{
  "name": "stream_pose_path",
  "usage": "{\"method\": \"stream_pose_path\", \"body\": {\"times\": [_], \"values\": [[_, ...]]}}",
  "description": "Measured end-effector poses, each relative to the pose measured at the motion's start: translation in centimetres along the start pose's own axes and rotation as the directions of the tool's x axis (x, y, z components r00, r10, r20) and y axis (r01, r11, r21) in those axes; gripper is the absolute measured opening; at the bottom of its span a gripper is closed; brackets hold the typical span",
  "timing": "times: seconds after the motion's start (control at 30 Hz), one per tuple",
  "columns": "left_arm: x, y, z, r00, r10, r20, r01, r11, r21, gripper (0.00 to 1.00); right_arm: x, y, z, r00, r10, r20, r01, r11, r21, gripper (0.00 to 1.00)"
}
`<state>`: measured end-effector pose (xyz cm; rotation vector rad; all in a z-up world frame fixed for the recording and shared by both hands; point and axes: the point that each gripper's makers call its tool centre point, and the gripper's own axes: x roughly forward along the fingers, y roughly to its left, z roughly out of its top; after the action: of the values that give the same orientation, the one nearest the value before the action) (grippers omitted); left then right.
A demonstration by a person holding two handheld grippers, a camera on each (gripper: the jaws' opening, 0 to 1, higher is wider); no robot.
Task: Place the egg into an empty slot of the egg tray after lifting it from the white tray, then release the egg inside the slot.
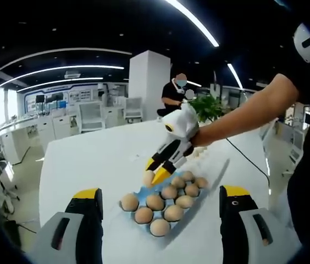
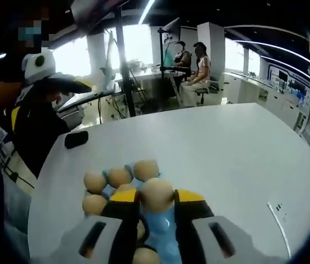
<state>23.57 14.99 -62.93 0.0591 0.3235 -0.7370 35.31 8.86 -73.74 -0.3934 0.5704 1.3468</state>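
Yellow-tipped right claw [image 2: 156,199] clamps egg [image 2: 156,193] above blue egg tray [image 2: 163,234], poised for a slot. Left claw [image 1: 160,201] spread, idle at 6 o'clock over the counter [image 1: 89,159].

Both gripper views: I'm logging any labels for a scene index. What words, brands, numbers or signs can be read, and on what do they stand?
No text can be read in either view.
Wall panels at the back of the left gripper view: blurred, too small to read.
Small dark marks on the white table in the right gripper view: too small to read.
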Motion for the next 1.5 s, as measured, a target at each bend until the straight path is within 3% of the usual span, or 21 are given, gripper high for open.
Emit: {"method": "stream_pose_path", "body": {"times": [0.37,0.97,1.17,1.5], "values": [[-1.4,0.3,-0.5,0.999,0.032,-0.004,-0.032,0.999,-0.009,0.9,1.5,-0.4,-0.5,1.0,0.001,-0.015,0.0,1.0,0.027,0.26],[-1.4,0.6,-1.0,0.999,0.033,-0.013,-0.033,0.999,-0.015,0.9,2.9,0.5,-2.0,0.997,0.022,-0.072,-0.022,1.0,0.007,0.26],[-1.2,0.6,-1.1,0.999,0.03,-0.018,-0.03,0.999,-0.014,0.9,2.7,0.3,-2.3,0.997,0.025,-0.076,-0.024,1.0,0.012,0.26],[-0.9,0.5,-1.0,1.0,0.017,-0.023,-0.017,1.0,-0.009,0.9,0.0,0.0,-2.3,0.999,0.007,-0.046,-0.006,1.0,0.021,0.27]]}}
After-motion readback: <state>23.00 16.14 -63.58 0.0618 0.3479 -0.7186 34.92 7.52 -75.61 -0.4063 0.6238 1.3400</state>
